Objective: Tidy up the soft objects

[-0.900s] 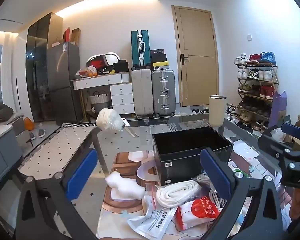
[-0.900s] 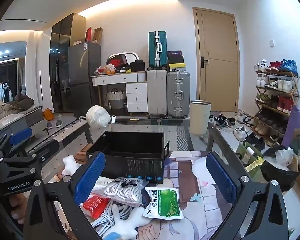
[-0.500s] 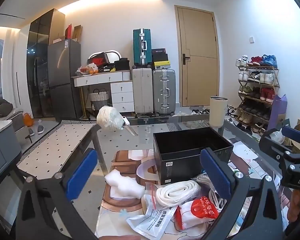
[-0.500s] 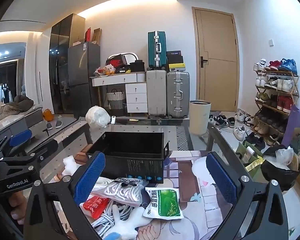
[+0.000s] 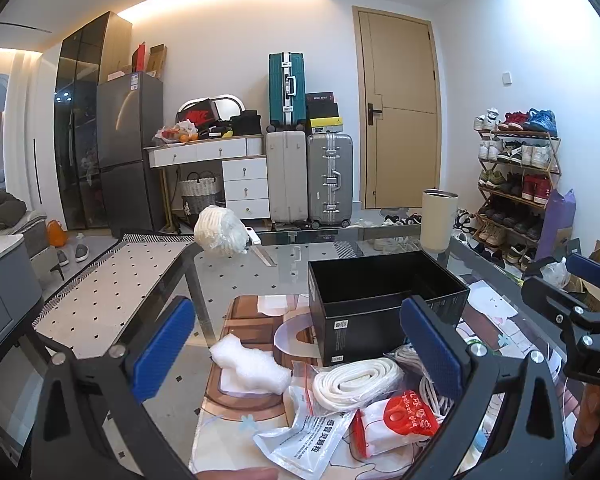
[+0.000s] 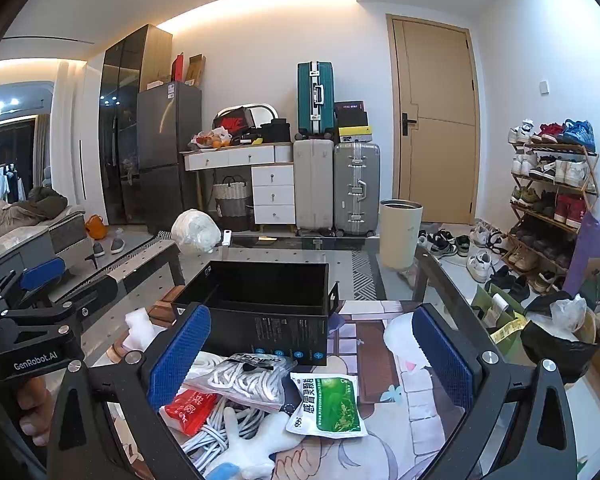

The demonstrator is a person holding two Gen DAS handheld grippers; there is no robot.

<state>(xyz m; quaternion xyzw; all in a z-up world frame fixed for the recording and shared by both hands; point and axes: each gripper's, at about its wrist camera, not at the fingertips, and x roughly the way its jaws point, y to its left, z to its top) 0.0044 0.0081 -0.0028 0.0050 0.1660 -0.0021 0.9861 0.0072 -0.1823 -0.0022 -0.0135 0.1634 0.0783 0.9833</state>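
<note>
An open, empty black box [image 5: 384,300] [image 6: 268,304] stands on the glass table. Before it lies a pile of soft things: a coiled white strap [image 5: 356,382], a white foam piece [image 5: 250,368], a white pouch [image 5: 304,440], a red-labelled packet [image 5: 404,420] [image 6: 190,410], a bag of white cord [image 6: 244,380], a green sachet [image 6: 328,406] and a white plush [image 6: 256,444]. My left gripper [image 5: 300,356] is open and empty above the pile's left side. My right gripper [image 6: 312,364] is open and empty above its right side.
A white wrapped bundle [image 5: 220,232] sits at the table's far edge [image 5: 340,236]. A cream bin [image 6: 400,232], suitcases [image 6: 336,188], a shoe rack [image 6: 552,200] and bags [image 6: 560,332] stand beyond and to the right.
The left gripper has tilted up slightly, so the room sits lower in its view. The right gripper has barely moved. Both stay open.
</note>
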